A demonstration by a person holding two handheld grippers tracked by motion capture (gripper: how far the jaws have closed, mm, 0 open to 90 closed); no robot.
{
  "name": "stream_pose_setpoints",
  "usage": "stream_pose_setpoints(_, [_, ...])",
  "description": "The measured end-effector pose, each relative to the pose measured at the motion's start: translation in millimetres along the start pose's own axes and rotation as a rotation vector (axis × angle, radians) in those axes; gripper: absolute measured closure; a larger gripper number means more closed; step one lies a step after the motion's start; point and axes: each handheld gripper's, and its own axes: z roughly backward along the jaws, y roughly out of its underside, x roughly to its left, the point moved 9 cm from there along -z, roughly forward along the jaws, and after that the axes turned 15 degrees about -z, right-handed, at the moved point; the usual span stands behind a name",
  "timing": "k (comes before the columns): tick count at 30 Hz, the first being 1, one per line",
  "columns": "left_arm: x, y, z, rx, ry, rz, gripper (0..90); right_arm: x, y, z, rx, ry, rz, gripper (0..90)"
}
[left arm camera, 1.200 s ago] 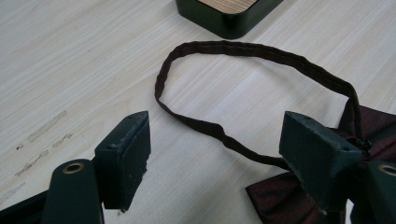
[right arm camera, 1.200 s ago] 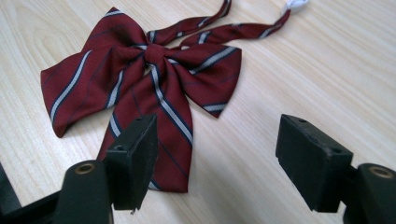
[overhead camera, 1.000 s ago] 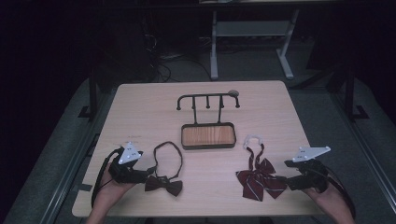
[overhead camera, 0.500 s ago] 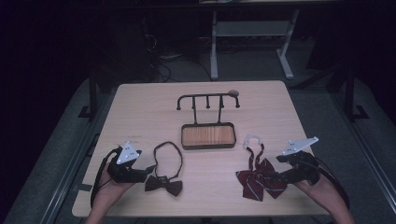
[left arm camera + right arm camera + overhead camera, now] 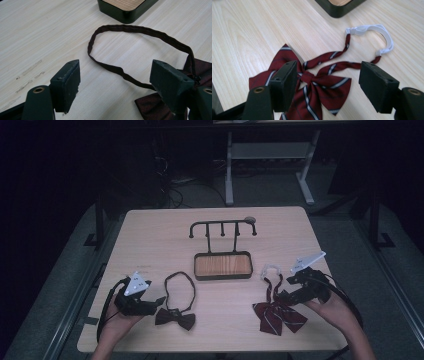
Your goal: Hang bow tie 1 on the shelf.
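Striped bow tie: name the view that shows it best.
The right gripper view: the striped bow tie lies close between the open right tool jaws, its stripes and white strap clear. The high view shows it small on the table, beside that tool.

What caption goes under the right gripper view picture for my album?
Open right gripper poised over a striped red bow tie with a white strap on a wooden table.

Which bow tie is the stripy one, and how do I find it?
Start at the wooden tray in the table's middle, then look toward the right gripper. The striped bow tie lies just under it: red with pale stripes and a white strap, unlike the plain dark bow tie.
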Motion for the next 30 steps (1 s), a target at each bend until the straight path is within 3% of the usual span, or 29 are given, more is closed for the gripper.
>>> stream_pose_setpoints(9, [0.7,1.1,-0.5,0.005,-0.006,0.007,25.0,3.8,-12.8,-8.5,0.030,-0.021,0.011,31.7])
stream_pose_setpoints(19, [3.8,2.9,0.4,0.015,-0.014,0.019,25.1,-6.0,-30.1,-11.7,0.055,0.005,0.003,34.8])
stream_pose_setpoints(21, [3.0,2.4,0.2,0.009,-0.013,0.038,25.0,-8.5,-32.8,-13.5,0.071,0.007,0.002,34.8])
stream_pose_setpoints(30, [2.8,2.8,-0.4,0.015,-0.008,0.026,25.1,-22.9,-42.6,-21.7,0.106,0.006,-0.024,36.2])
